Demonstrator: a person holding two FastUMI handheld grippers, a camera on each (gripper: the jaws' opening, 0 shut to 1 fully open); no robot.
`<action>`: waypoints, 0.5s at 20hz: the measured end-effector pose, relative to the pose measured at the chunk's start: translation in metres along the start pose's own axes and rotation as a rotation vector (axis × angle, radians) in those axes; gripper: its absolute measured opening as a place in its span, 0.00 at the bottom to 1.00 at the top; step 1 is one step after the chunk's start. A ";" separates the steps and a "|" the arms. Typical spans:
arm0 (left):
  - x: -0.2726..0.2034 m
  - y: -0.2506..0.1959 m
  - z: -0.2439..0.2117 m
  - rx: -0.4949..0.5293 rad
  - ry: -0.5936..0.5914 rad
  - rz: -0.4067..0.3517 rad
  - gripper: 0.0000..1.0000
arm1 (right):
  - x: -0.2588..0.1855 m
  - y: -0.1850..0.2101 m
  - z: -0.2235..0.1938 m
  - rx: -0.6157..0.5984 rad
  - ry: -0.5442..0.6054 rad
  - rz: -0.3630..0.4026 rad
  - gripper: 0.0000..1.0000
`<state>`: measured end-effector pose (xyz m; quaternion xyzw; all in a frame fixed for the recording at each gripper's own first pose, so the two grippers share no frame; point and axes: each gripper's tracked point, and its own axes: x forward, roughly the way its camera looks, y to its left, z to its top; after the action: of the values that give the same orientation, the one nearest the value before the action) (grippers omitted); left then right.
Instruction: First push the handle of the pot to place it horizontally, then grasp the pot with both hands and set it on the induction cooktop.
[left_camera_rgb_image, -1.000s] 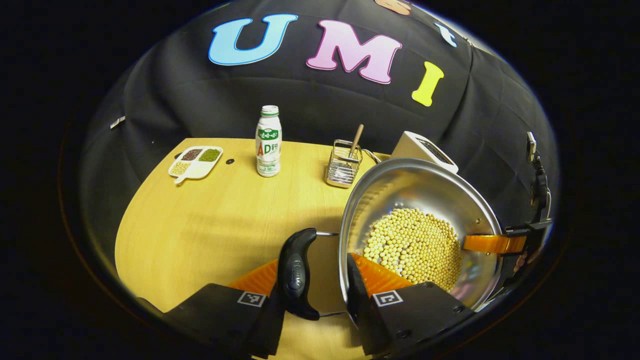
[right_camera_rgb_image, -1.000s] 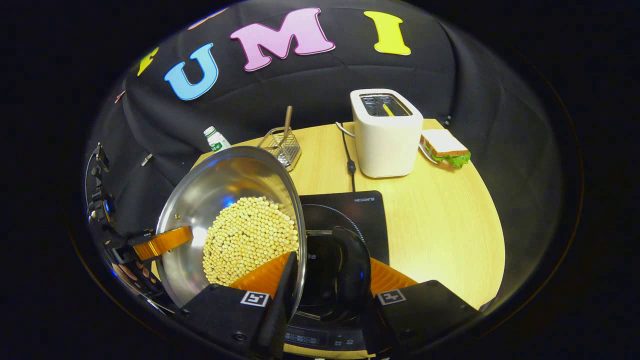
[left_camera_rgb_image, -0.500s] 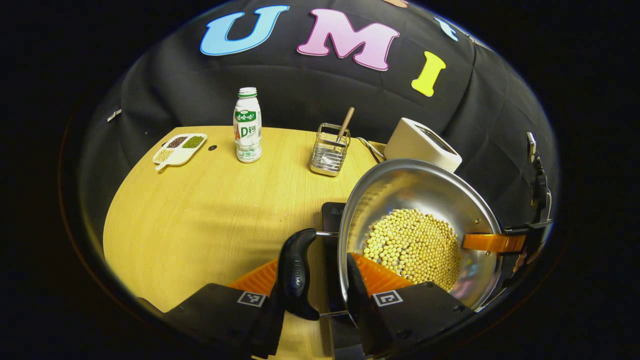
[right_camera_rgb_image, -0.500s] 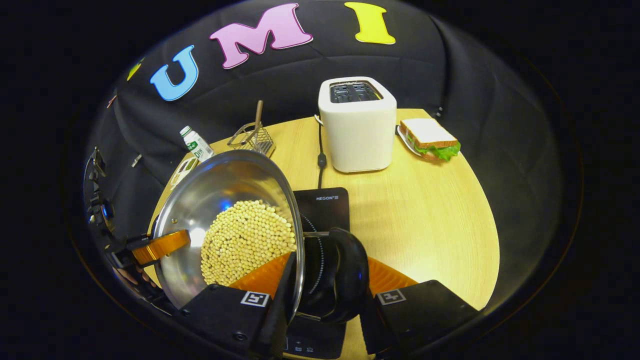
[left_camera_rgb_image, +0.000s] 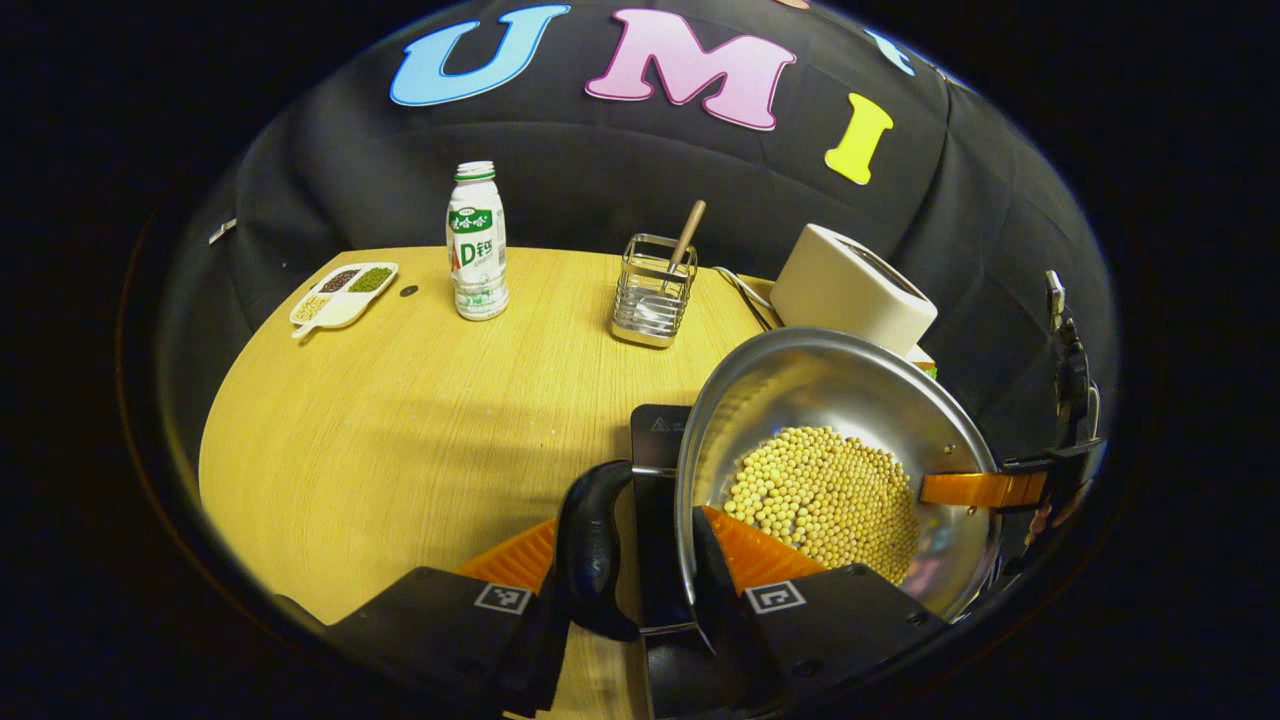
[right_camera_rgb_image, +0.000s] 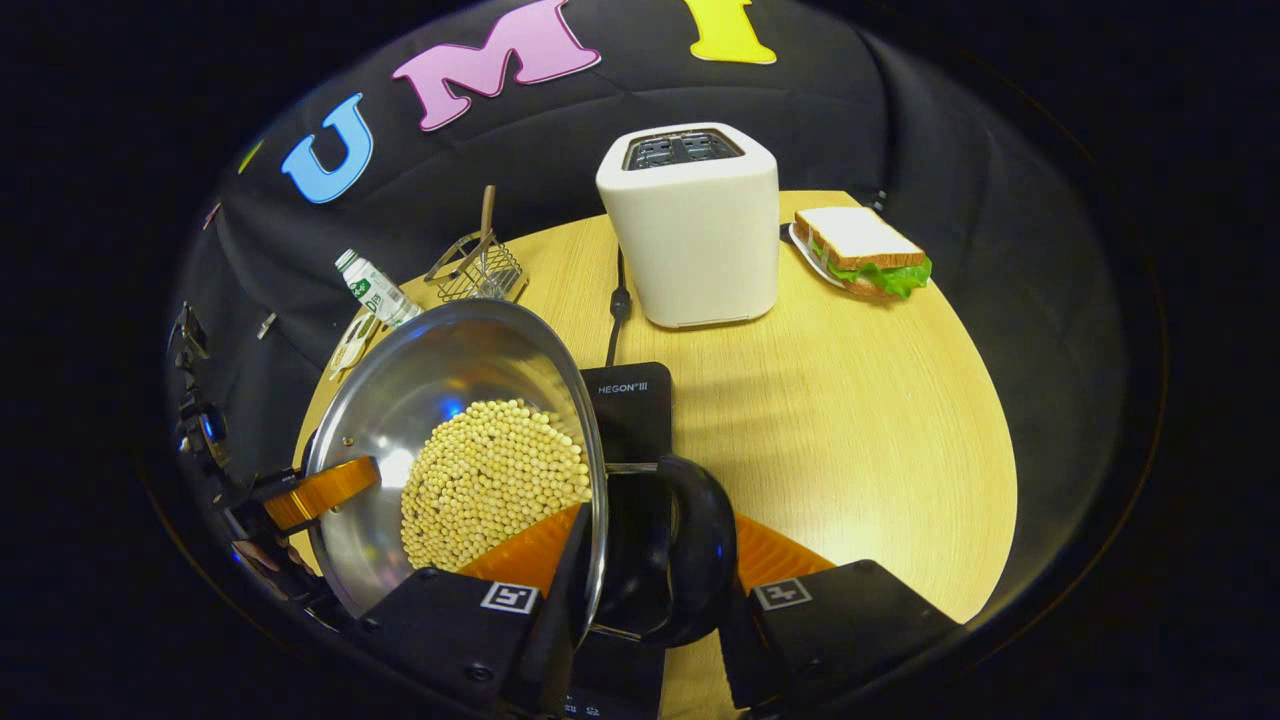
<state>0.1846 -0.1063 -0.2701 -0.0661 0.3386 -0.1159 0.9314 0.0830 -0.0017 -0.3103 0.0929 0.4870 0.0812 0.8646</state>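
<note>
The wooden table (left_camera_rgb_image: 400, 420) carries everything, and the steel pot (left_camera_rgb_image: 830, 400), filled with pale round beans (left_camera_rgb_image: 825, 495), hangs above its near part, over the black induction cooktop (right_camera_rgb_image: 630, 410); whether the pot's base touches the cooktop cannot be told. The left gripper (left_camera_rgb_image: 630, 590) has its jaws nearly closed across the pot's rim and the black side handle (left_camera_rgb_image: 590, 550), one finger outside the handle, the other inside the pot wall. The right gripper (right_camera_rgb_image: 645, 590) grips the opposite side the same way, its jaws pinched on the rim and the other black handle (right_camera_rgb_image: 690, 550). Each gripper's inner finger shows across the pot in the other's view.

Behind the cooktop stands a white toaster (right_camera_rgb_image: 690, 225), its cord trailing toward the cooktop. A sandwich (right_camera_rgb_image: 865, 255) on a plate lies just beside the toaster. A wire holder (left_camera_rgb_image: 652, 292) with a wooden stick stands at the far edge, a drink bottle (left_camera_rgb_image: 476, 240) near it, and a small divided dish (left_camera_rgb_image: 343, 295) of grains sits in the far corner.
</note>
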 end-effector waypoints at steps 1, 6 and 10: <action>0.001 0.000 -0.001 -0.001 0.015 0.002 0.63 | -0.001 0.000 0.000 0.004 -0.003 0.004 0.63; 0.000 0.001 -0.004 -0.008 0.051 0.000 0.65 | 0.000 0.000 -0.002 0.014 -0.001 0.014 0.64; 0.000 0.001 -0.007 -0.005 0.086 0.008 0.66 | -0.001 -0.001 -0.002 0.015 -0.001 0.017 0.65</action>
<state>0.1801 -0.1056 -0.2753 -0.0622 0.3790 -0.1139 0.9162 0.0808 -0.0024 -0.3109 0.1034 0.4864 0.0847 0.8635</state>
